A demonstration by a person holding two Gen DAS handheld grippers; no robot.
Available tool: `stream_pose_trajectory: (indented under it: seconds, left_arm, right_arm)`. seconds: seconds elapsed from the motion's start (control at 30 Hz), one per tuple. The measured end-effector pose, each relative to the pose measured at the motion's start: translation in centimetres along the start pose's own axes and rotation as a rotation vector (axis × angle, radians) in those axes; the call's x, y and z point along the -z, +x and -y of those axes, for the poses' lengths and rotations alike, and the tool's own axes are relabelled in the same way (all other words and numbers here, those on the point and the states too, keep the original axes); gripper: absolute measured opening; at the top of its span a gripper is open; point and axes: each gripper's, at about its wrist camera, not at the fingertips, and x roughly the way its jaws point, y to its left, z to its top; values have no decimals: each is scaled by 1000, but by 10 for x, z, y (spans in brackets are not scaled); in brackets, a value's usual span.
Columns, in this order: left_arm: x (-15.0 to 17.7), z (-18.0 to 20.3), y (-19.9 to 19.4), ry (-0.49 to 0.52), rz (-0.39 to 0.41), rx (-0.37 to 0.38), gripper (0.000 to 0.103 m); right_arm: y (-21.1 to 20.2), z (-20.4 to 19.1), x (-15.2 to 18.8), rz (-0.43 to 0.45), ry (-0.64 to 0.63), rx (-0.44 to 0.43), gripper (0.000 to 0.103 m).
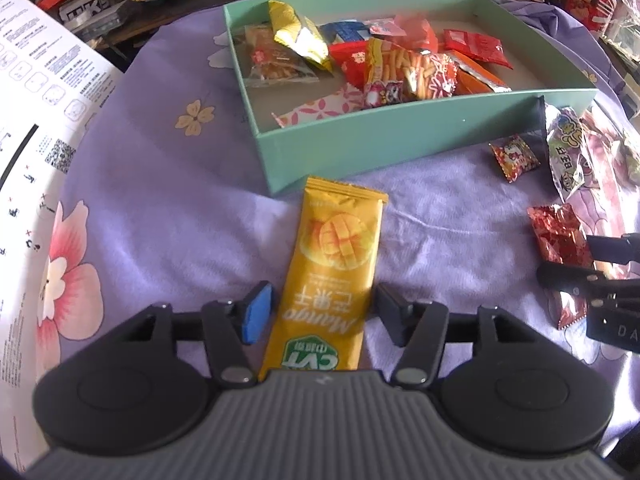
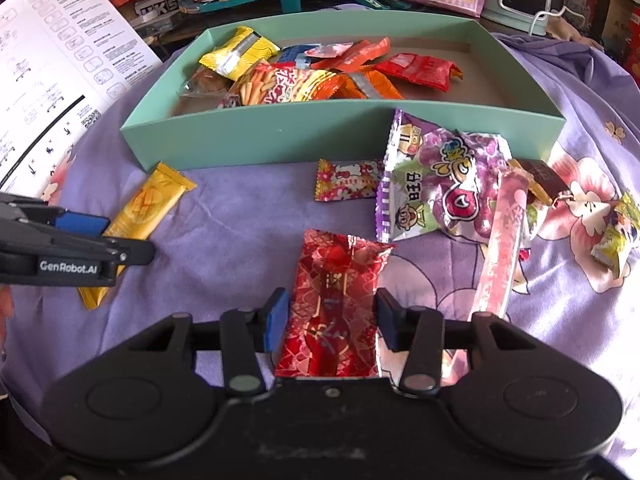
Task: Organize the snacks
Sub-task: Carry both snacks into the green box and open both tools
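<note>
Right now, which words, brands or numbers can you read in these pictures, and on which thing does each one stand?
"Mango" and "CVT": on the yellow mango packet, between the left gripper's pads.
"GenRobot.AI": on the left gripper's side, right wrist view.
"AutoFull": top of the white instruction sheet.
"旺仔": on the purple snack bag.
Sheet's small print, QR code, red foil packet in the right gripper: unreadable.

1. Yellow mango packet (image 1: 332,276): long and flat on the purple cloth, its top end at twelve o'clock just short of the green box (image 1: 400,136).
2. Red foil packet (image 2: 334,304): crinkled and flat on the cloth, at six o'clock from the box.
3. Green box: open-topped, with a heap of red, orange and yellow packets toward its nine o'clock end.
4. Purple grape bag (image 2: 436,188): puffy, leaning on the box's near wall.
</note>
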Motion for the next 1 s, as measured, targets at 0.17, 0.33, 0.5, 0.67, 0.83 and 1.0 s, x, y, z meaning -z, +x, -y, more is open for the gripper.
stream_pose_trajectory:
  seconds: [0.17, 0.33, 0.5, 0.67, 0.83, 1.0]
  left_arm:
    - [-1, 4, -4, -20, 8, 8, 37]
    - [1, 4, -16, -38, 25, 24, 36]
    - [-1, 7, -29, -44, 31, 50, 36]
    - [-2, 14, -45, -38, 46, 71, 36]
    - [-9, 25, -63, -28, 73, 94, 36]
    - [-26, 35, -81, -21, 119, 121, 36]
  right_arm:
    - [-4, 4, 0, -1, 22, -21, 41]
    - [-12, 10, 2, 8, 48, -27, 41]
    - [-21, 14, 1, 31, 62, -37, 41]
    - [-31, 16, -3, 56, 67, -48, 41]
    - [-45, 24, -8, 83, 77, -58, 41]
    - [-59, 37, -18, 117, 89, -59, 41]
